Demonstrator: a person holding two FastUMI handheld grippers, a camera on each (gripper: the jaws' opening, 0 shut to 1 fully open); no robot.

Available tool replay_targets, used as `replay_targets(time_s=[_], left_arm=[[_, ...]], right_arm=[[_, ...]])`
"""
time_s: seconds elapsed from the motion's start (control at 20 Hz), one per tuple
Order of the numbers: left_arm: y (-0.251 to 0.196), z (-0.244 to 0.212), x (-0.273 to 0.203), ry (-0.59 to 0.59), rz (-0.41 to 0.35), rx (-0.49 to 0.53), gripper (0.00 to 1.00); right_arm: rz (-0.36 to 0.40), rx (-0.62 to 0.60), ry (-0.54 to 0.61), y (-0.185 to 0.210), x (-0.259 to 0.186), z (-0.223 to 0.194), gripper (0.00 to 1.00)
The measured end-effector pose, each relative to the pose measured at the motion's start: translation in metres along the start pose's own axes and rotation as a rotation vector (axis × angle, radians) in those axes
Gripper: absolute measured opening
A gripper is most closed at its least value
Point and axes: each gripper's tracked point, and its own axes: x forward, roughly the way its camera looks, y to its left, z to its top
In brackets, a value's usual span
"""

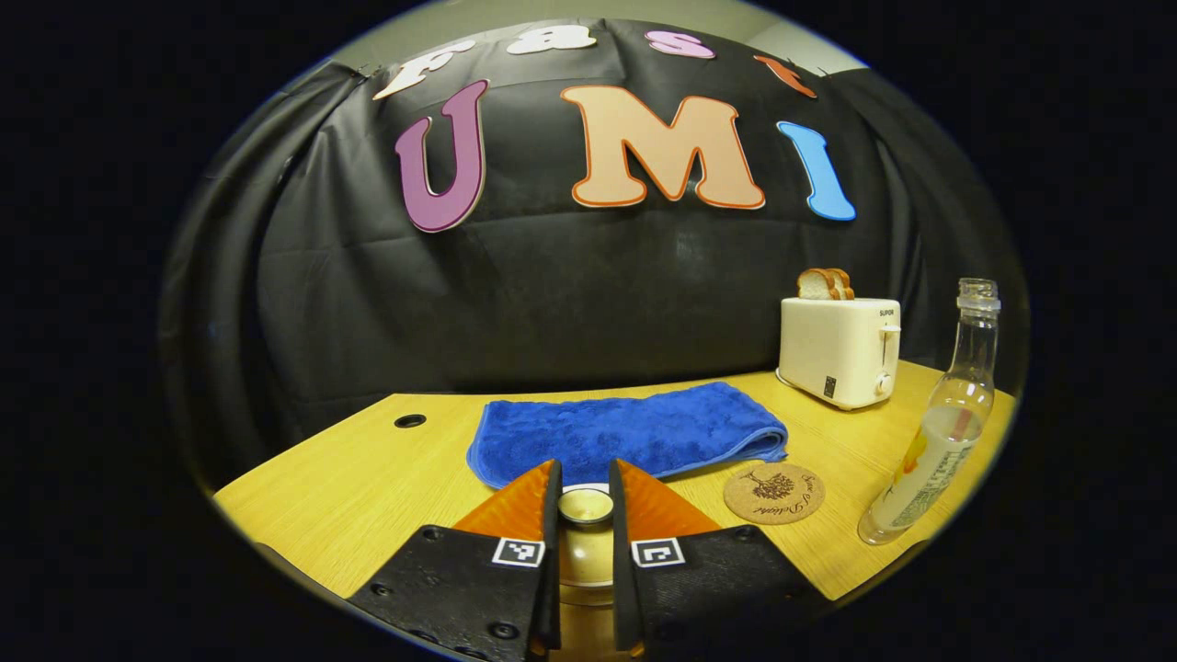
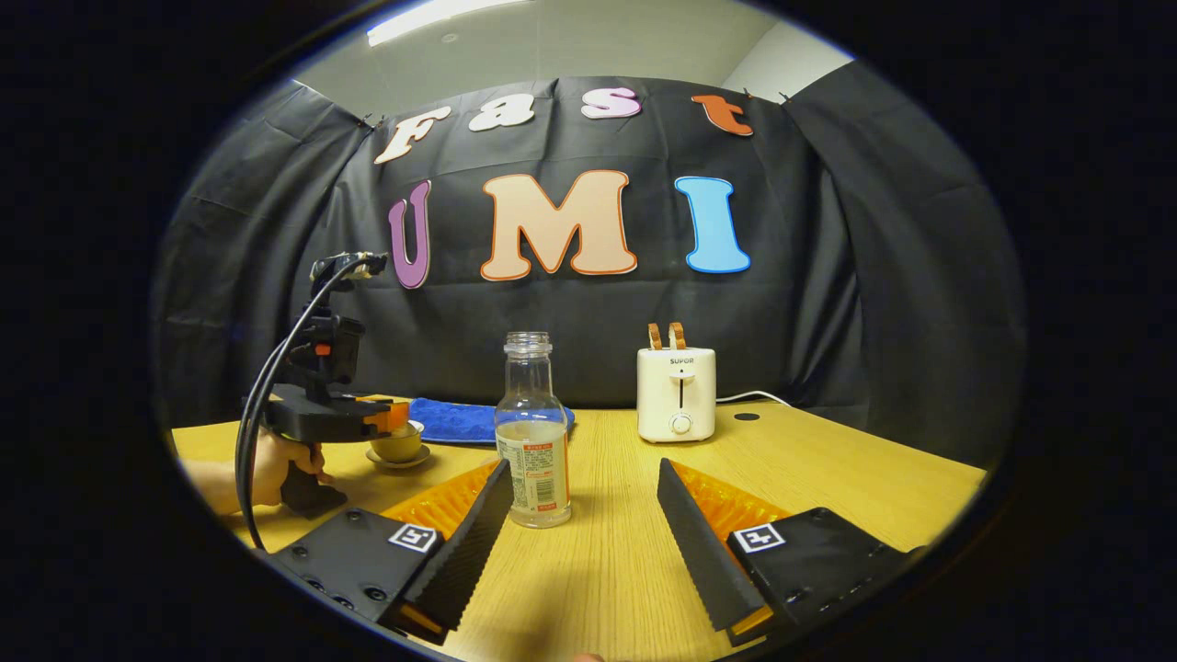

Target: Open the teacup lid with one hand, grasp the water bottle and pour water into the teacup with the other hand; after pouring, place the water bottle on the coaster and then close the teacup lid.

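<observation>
Left tool (image 1: 585, 501) clenched on the tan ceramic teacup lid's knob (image 1: 586, 505), still seated. Right tool (image 2: 583, 501) released, near the clear glass water bottle (image 2: 532, 432). Pouring, round cork coaster (image 1: 773, 493) placement, closing remain.

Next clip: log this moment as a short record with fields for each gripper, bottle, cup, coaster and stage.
left gripper: shut on the teacup lid
right gripper: open, short of the water bottle
water bottle: upright on the table, uncapped, partly filled
teacup: on its saucer
coaster: bare, beside the blue towel
stage: nothing poured yet
</observation>
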Motion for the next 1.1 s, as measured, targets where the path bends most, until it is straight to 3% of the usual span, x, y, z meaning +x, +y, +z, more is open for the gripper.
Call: replay_targets(time_s=[0.35,0.6,0.8,1.1], left_arm=[[0.001,0.029,-0.026,-0.179,-0.036,-0.047,0.17],[0.013,0.006,-0.059,-0.111,-0.054,-0.049,0.18],[0.030,0.004,-0.114,-0.136,-0.063,-0.045,0.18],[0.068,-0.005,-0.175,-0.137,-0.011,-0.046,0.18]], right_arm=[[0.000,0.000,-0.002,0.000,0.000,0.000,0.98],[0.001,0.000,-0.003,0.000,0.000,0.001,0.98],[0.006,0.001,-0.001,0.003,0.006,0.000,0.98],[0.021,0.003,0.004,0.023,0.040,-0.003,1.00]])
